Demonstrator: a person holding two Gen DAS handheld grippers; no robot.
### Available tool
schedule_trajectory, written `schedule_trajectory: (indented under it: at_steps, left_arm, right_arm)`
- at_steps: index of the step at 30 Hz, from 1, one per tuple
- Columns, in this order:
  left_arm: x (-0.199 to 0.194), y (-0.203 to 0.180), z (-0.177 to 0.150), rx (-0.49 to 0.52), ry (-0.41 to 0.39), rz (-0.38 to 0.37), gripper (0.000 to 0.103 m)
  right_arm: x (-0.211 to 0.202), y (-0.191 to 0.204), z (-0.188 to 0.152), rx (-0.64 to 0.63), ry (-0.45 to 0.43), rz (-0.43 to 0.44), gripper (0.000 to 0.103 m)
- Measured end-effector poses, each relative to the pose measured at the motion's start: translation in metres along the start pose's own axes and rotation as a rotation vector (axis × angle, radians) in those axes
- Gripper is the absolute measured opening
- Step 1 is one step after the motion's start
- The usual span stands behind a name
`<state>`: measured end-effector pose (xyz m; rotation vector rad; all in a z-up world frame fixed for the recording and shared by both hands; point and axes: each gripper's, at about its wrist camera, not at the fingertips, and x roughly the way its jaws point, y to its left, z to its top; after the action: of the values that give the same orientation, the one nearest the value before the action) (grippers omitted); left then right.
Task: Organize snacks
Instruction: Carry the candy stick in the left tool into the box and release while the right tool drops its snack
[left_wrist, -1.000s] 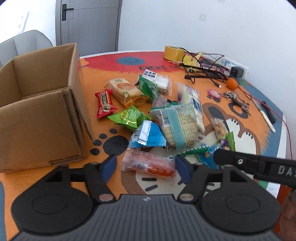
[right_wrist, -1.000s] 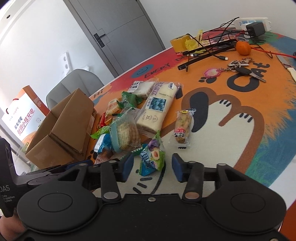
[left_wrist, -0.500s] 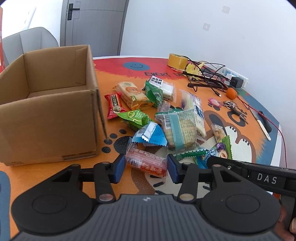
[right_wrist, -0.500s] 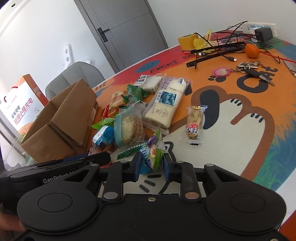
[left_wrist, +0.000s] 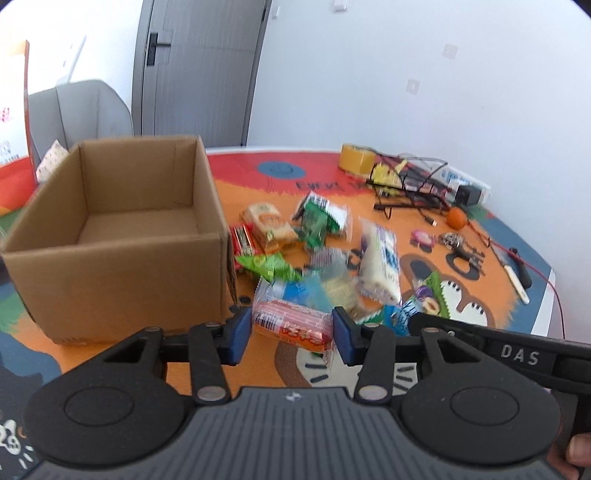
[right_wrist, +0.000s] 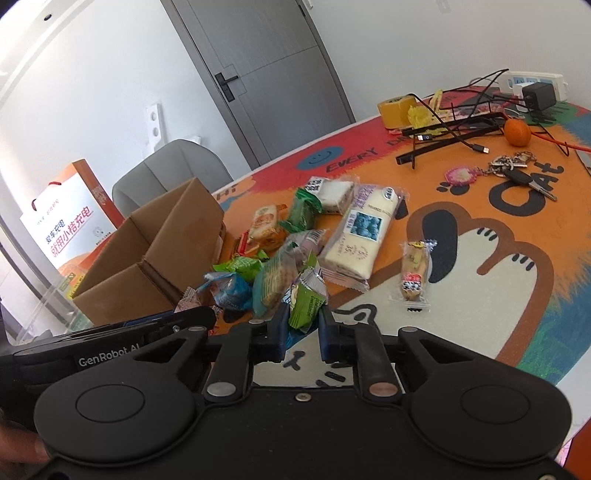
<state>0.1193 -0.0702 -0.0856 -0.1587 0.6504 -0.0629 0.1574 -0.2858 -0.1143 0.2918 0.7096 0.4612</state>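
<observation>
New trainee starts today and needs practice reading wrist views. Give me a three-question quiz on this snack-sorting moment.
1. True or false: the cardboard box already holds snacks.
2. What is the left tool shut on? A) red-orange packet B) tape roll C) keys
3. Fill in: the right tool pinches a ____ wrapper.

Key: 1 false, its visible floor is bare; 2 A; 3 green.

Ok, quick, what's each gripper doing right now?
Left gripper: shut on the orange-red snack packet.
Right gripper: shut on the green snack packet.
</observation>
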Motion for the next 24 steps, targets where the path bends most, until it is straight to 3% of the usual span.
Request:
schedule_trajectory:
  at_steps: [24]
  left_arm:
    - [-0.070,0.038,0.036,-0.044,-0.188,0.045,0.046]
  right_arm:
    - [0.003,0.080,0.030,-0.141,-0.070,0.069,0.017]
